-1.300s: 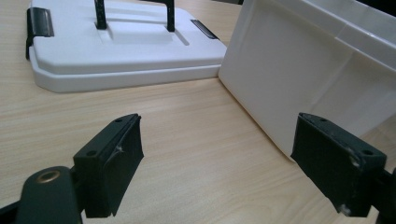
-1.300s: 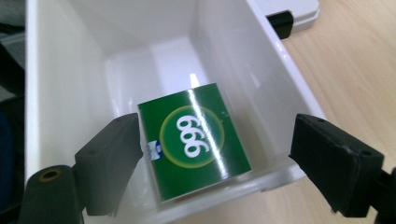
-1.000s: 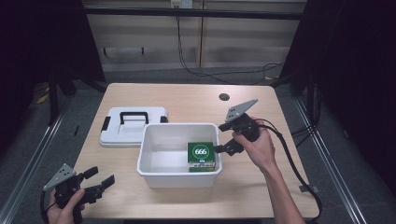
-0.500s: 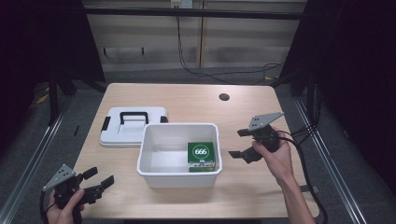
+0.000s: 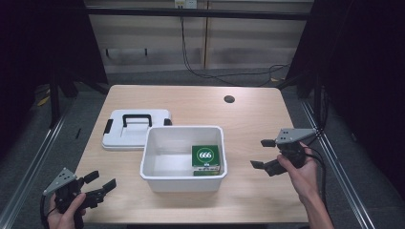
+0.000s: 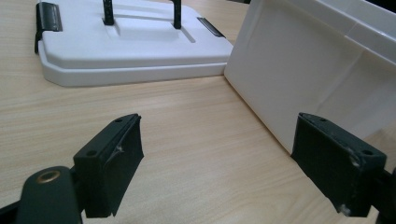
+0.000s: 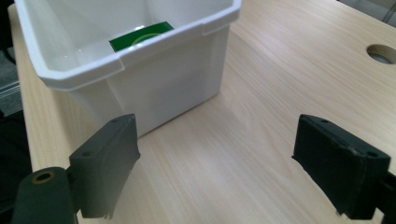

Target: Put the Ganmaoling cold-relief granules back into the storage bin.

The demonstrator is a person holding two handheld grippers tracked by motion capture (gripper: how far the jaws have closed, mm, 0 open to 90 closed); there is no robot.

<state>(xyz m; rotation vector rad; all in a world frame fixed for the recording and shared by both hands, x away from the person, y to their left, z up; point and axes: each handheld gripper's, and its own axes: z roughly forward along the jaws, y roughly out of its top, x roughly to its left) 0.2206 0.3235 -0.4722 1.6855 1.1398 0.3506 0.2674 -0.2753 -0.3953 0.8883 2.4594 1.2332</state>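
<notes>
The left gripper (image 5: 98,183) sits low in the person's left hand (image 5: 67,210), held near the body with its jaws spread wide and nothing between them (its own view shows both black pads (image 6: 112,158) well apart). The grey three-cornered plate (image 5: 59,179) rides on top of it, behind the jaws. The right gripper (image 5: 262,153) is held in the right hand (image 5: 301,174), forearm (image 5: 317,212) reaching up behind it. Its jaws also stand wide apart, one above the other, and hold nothing. Its cable (image 5: 321,164) trails off behind the hand.
</notes>
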